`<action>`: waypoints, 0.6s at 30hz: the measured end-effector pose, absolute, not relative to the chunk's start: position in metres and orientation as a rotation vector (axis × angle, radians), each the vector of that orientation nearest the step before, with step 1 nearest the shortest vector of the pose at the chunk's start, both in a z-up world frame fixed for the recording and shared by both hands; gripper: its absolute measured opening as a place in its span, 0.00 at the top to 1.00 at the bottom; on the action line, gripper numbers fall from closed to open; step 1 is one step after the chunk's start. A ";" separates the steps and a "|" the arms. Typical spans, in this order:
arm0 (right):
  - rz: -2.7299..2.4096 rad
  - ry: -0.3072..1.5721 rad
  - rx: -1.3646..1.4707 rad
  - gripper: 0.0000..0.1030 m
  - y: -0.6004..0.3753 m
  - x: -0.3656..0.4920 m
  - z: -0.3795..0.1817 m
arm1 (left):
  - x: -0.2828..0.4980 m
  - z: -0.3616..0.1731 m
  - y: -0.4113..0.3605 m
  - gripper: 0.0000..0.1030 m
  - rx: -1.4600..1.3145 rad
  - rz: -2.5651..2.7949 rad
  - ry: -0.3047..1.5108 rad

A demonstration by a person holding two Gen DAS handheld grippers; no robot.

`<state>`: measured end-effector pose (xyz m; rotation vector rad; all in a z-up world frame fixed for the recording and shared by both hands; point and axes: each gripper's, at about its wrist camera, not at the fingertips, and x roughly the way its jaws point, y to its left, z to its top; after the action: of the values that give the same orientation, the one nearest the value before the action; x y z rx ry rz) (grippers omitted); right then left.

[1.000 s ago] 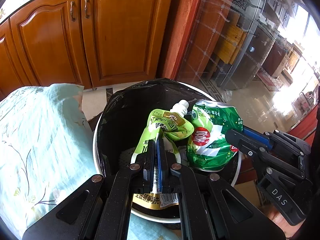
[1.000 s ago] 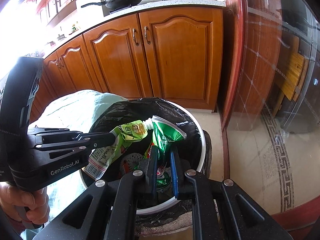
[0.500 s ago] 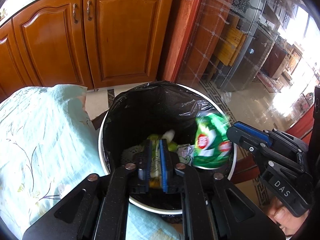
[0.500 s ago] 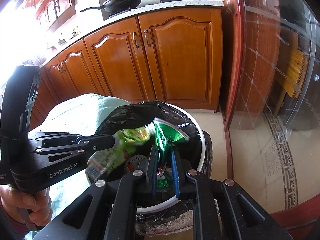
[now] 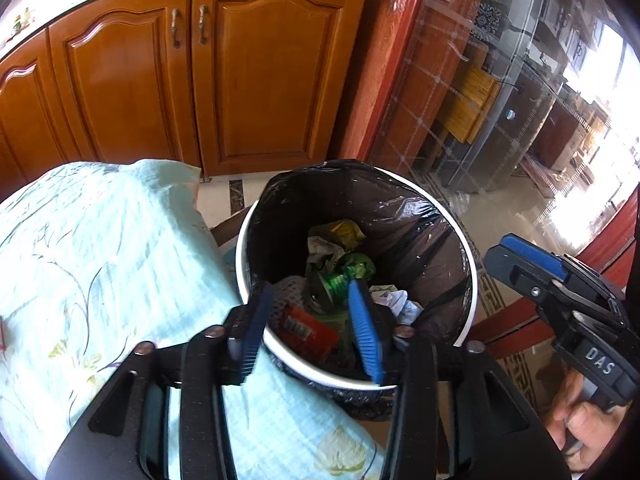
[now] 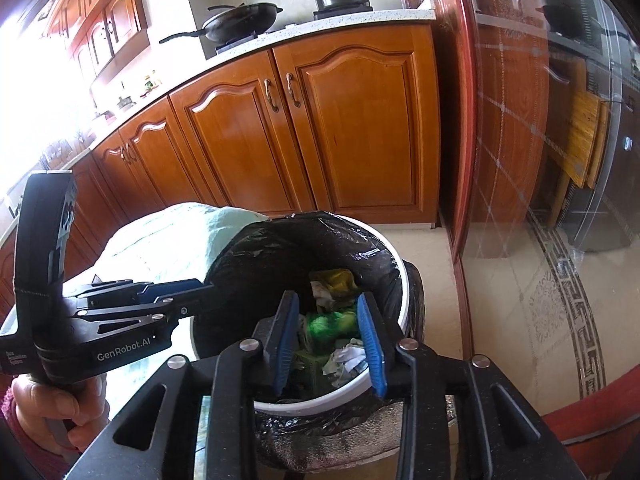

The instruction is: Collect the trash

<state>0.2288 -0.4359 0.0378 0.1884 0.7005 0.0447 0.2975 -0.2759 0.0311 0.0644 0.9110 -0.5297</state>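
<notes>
Both the left gripper (image 5: 310, 332) and right gripper (image 6: 328, 342), fingers just spread and empty, hover over the lined bin (image 5: 452, 236), where the green wrappers (image 5: 344, 276) now lie dropped.

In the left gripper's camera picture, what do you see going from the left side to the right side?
Pale floral cloth → left gripper over the white trash bin with its black bag → right gripper → a hand holding it.

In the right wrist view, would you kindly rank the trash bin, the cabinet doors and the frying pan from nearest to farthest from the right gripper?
1. Trash bin, directly under the right gripper.
2. Cabinet doors, behind the bin.
3. Frying pan, up on the counter, farthest.
</notes>
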 end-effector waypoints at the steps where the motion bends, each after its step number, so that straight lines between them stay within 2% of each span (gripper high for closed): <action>1: 0.048 0.694 0.197 0.62 -0.435 0.227 0.039 | 0.296 0.031 -0.271 0.48 0.055 -0.520 0.912; 2: 0.053 0.686 0.206 0.59 -0.435 0.224 0.040 | 0.294 0.031 -0.266 0.42 0.045 -0.513 0.912; 4: 0.067 0.665 0.222 0.42 -0.433 0.219 0.042 | 0.290 0.029 -0.255 0.34 0.026 -0.497 0.913; 5: 0.071 0.656 0.229 0.36 -0.432 0.216 0.043 | 0.287 0.029 -0.250 0.29 0.016 -0.487 0.912; 7: 0.077 0.639 0.245 0.22 -0.430 0.211 0.044 | 0.281 0.027 -0.240 0.26 -0.008 -0.474 0.906; 13: 0.095 0.611 0.278 0.14 -0.418 0.195 0.043 | 0.264 0.024 -0.210 0.26 -0.066 -0.453 0.892; 18: 0.107 0.597 0.293 0.13 -0.404 0.180 0.041 | 0.246 0.023 -0.191 0.26 -0.088 -0.438 0.872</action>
<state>0.1797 -0.4042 0.0414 0.2926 0.5971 0.1067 0.2463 -0.1907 0.0234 -0.0883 0.8721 -0.4384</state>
